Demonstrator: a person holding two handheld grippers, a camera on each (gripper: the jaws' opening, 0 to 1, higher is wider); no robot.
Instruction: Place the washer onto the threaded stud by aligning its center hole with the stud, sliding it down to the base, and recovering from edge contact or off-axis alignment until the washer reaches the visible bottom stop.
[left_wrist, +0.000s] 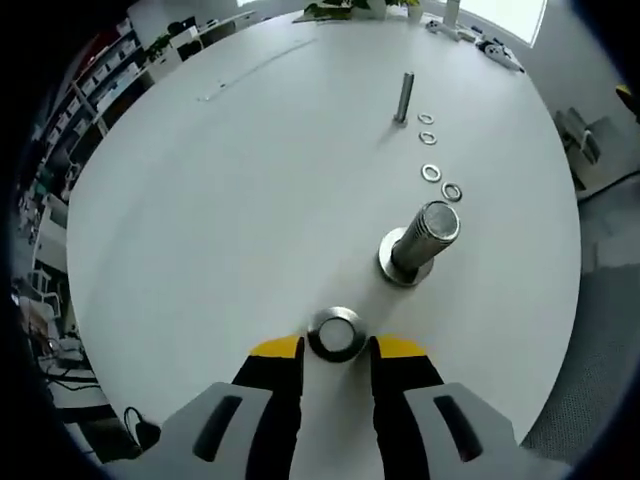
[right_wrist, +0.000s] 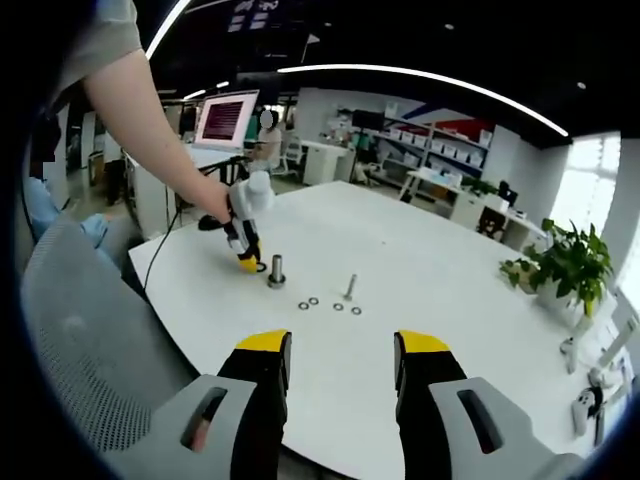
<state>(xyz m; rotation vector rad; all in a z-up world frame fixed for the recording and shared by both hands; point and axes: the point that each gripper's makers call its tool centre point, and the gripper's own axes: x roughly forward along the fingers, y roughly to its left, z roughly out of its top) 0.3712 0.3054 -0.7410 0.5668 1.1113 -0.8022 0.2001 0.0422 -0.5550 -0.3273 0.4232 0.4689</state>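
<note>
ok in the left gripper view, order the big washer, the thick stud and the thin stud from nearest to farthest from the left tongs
1. Big washer: lying flat on the white table, right between the tips of the left tongs.
2. Thick stud: standing further out, ahead and to the right.
3. Thin stud: farthest, standing beyond the row of small washers.

Shiny metal washers (left_wrist: 431, 172), threaded steel stud (left_wrist: 420, 243), matt white table (left_wrist: 230, 200)
</note>
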